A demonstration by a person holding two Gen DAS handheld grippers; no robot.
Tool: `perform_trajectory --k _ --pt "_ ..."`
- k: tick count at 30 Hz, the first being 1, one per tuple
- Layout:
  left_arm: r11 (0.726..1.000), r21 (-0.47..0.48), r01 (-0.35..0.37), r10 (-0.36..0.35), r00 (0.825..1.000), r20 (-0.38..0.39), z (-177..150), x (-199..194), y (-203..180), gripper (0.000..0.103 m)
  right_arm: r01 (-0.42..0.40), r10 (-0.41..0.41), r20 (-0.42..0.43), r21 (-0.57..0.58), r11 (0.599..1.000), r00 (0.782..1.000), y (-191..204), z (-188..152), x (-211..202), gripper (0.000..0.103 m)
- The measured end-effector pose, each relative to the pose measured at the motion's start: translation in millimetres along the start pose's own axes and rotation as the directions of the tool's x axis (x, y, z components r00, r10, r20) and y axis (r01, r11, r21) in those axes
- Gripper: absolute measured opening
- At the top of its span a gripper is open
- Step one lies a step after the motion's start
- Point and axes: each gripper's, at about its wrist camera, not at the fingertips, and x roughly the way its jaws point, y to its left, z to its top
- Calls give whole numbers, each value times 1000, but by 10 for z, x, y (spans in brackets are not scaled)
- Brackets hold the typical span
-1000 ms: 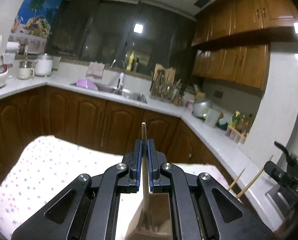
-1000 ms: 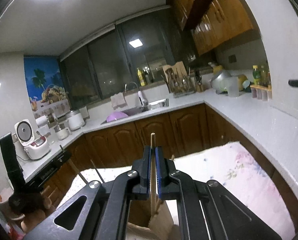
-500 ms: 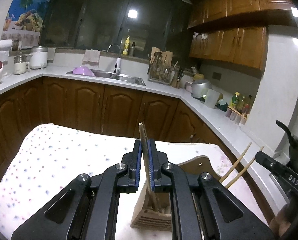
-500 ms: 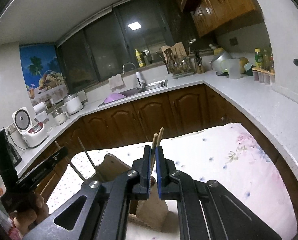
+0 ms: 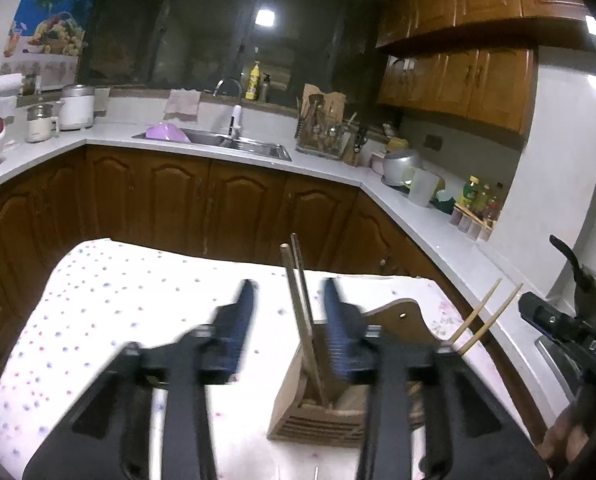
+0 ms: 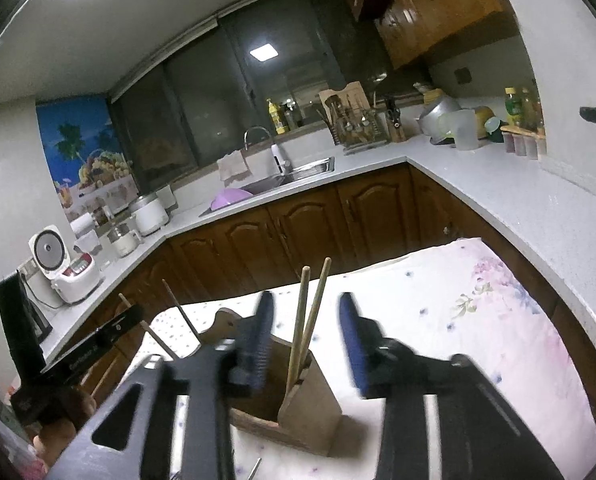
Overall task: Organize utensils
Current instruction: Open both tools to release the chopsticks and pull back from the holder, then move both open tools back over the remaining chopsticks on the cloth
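Both the left gripper (image 5: 288, 330) and the right gripper (image 6: 305, 338) stand wide, holding nothing. The chopsticks (image 6: 307, 322) lean inside the wooden holder (image 6: 298, 412) on the tabletop (image 6: 478, 320). They look light, stiff and thin; grip mid-shaft.

A home kitchen: sink (image 5: 234, 143), wooden cabinets (image 5: 454, 80), and apparently a rice cooker (image 6: 64, 264).

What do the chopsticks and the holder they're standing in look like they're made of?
The chopsticks look like bamboo or light wood: pale tan, matte, thin straight sticks. The holder looks like wood with a smooth brown finish, with flat panels and cut slots on one face. Grain is too blurred to confirm either.
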Motion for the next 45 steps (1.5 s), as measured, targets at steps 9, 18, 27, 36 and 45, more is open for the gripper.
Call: perform_trajectory --k 9,18,27,36,45 --pt "999 13 -39 39 999 -7 -204 -364 124 80 -29 29 11 23 999 1000 -28 -127 -279 85" --pt "998 30 -64 66 994 -90 -595 -726 281 89 -43 42 -37 -2 999 998 63 -474 -594 92" --pt "995 58 -81 88 987 -137 -959 -1080 349 89 -46 45 -98 -10 999 994 145 -834 -871 92" --pt "994 55 -92 101 974 -201 -1217 -1198 477 90 -30 28 -175 -9 1000 984 162 -1224 -942 92" --pt "993 79 -91 108 963 -248 -1285 -1131 480 90 -30 28 -229 -8 1000 973 205 -1398 -838 92"
